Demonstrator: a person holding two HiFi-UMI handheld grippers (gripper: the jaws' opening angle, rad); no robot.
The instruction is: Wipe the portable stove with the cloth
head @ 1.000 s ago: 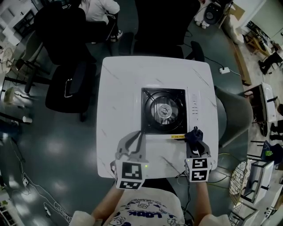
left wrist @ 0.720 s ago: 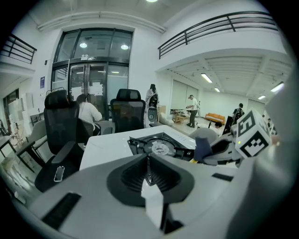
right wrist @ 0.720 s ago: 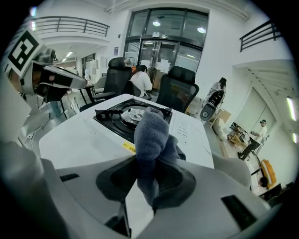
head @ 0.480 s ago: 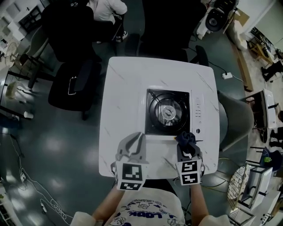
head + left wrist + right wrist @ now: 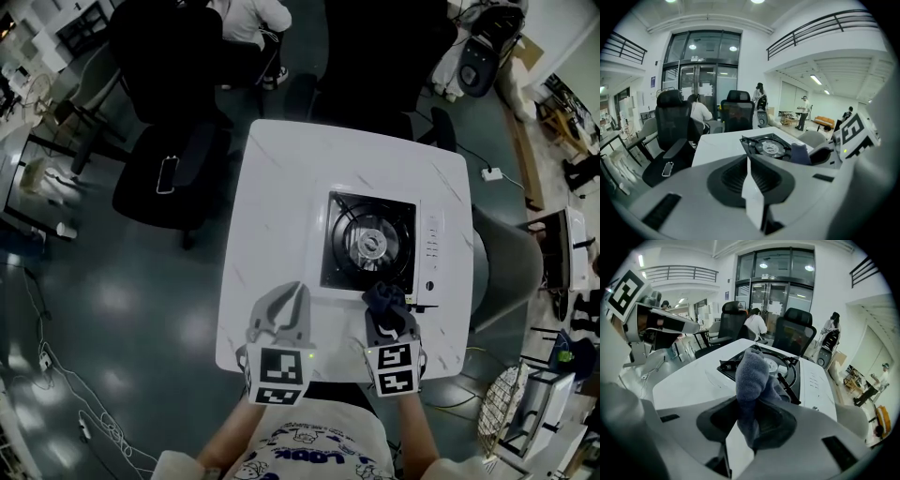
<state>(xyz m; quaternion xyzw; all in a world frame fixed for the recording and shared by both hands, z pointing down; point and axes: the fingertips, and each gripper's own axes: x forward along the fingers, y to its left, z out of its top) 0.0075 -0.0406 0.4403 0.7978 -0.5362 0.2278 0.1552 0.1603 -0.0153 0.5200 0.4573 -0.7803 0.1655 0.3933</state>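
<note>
The portable stove, black with a round burner and a white control strip on its right, sits on the white table. My right gripper is shut on a bunched dark blue cloth, which lies at the stove's near edge, right of middle. In the right gripper view the cloth stands up between the jaws in front of the stove. My left gripper is shut and holds nothing, over the table left of the stove's near corner. The left gripper view shows the stove ahead on the right.
Black office chairs stand along the table's left and far sides, one with a phone on its seat. A person sits beyond. A grey chair is close to the table's right edge. Cables lie on the floor.
My right gripper has carried the cloth leftward, from below the control strip to the near edge of the black burner part. The left gripper has stayed where it was.
</note>
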